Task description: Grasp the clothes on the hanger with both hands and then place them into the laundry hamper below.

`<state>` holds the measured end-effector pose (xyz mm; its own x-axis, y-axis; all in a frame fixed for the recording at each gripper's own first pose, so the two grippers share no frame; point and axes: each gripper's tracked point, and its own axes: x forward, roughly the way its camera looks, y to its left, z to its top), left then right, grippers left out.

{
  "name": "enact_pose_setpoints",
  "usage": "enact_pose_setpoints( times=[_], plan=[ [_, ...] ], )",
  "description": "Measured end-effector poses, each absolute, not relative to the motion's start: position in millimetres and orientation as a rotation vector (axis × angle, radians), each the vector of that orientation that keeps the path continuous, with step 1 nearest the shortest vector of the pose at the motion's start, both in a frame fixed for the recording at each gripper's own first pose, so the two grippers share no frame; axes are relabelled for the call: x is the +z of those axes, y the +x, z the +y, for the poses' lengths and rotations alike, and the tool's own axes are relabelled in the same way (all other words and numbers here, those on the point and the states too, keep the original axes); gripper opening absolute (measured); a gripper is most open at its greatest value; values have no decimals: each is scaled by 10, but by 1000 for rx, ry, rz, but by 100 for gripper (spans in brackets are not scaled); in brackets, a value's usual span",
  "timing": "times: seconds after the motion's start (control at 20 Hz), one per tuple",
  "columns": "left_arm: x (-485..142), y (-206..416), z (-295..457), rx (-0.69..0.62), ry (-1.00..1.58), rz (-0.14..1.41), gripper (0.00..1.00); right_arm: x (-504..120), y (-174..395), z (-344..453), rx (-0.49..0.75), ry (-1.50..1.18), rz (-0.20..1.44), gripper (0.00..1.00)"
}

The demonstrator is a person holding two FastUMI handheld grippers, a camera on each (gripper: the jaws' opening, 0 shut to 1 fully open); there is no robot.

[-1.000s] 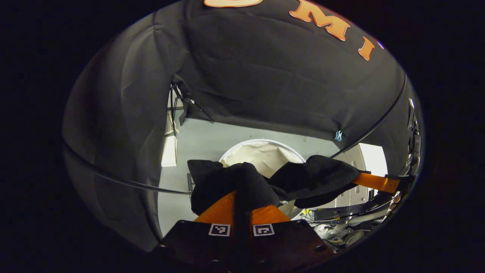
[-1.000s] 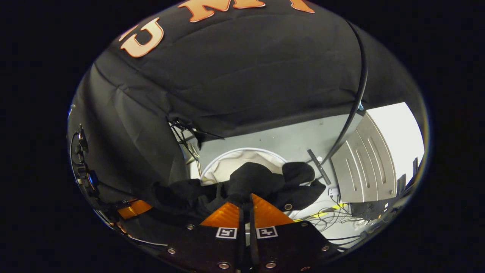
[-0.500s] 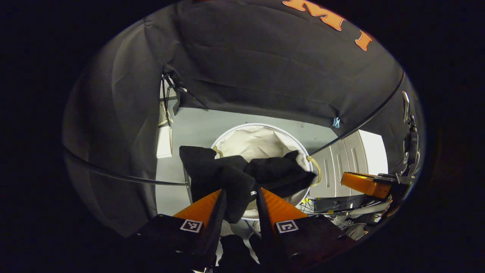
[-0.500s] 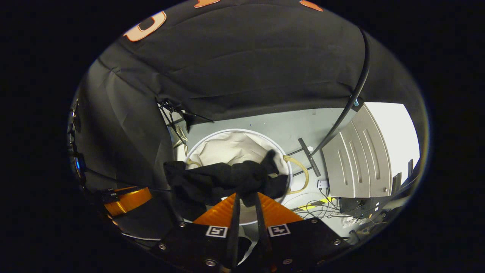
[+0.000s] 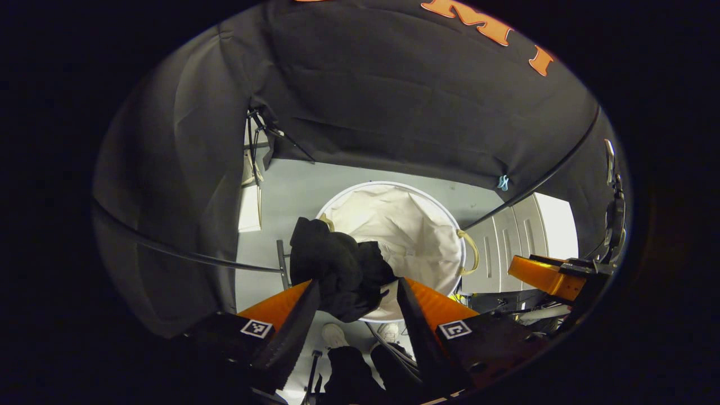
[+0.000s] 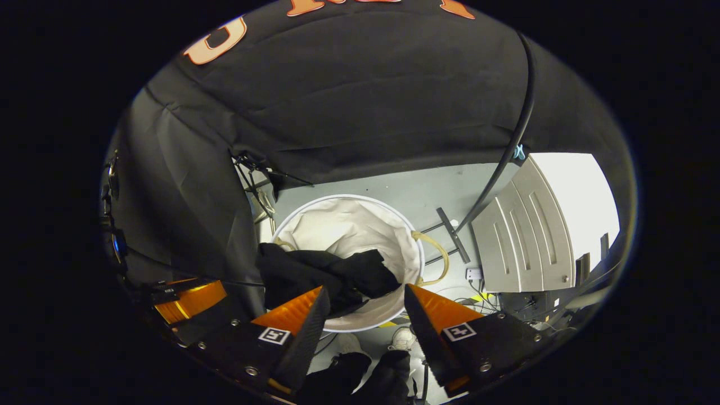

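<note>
Both grippers have let go since a second ago! Left gripper [image 5: 354, 306] spread wide, right gripper [image 6: 365, 315] spread wide too, nothing between the fingers. Beyond the fingertips, the black clothes [image 5: 337, 273] lie bunched over the near-left rim of the white hamper [image 6: 413, 253], partly inside, on the grey floor [image 6: 427, 194].

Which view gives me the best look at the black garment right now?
The right gripper view: the black garment lies spread over the near rim of the hamper, seen between the open right claw. The left gripper view shows it bunched at the rim, partly cut off by the open left claw.
</note>
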<state>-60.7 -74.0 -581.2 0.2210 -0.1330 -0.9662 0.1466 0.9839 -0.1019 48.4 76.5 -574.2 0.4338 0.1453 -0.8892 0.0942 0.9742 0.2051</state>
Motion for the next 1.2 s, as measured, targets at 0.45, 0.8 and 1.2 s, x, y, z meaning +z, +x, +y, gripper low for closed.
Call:
enact_pose_setpoints(
  times=[0.45,0.8,1.2],
  plan=[
    [-5349,-644,-735,-157,45,1227,99,-5116,318,641,37,163,1035,95],
    [-4596,-498,-773,-156,20,1062,98,-4243,207,589,70,120,879,94],
    [-3578,-342,-831,-184,14,838,99,-3174,60,528,89,106,696,94]
  ],
)
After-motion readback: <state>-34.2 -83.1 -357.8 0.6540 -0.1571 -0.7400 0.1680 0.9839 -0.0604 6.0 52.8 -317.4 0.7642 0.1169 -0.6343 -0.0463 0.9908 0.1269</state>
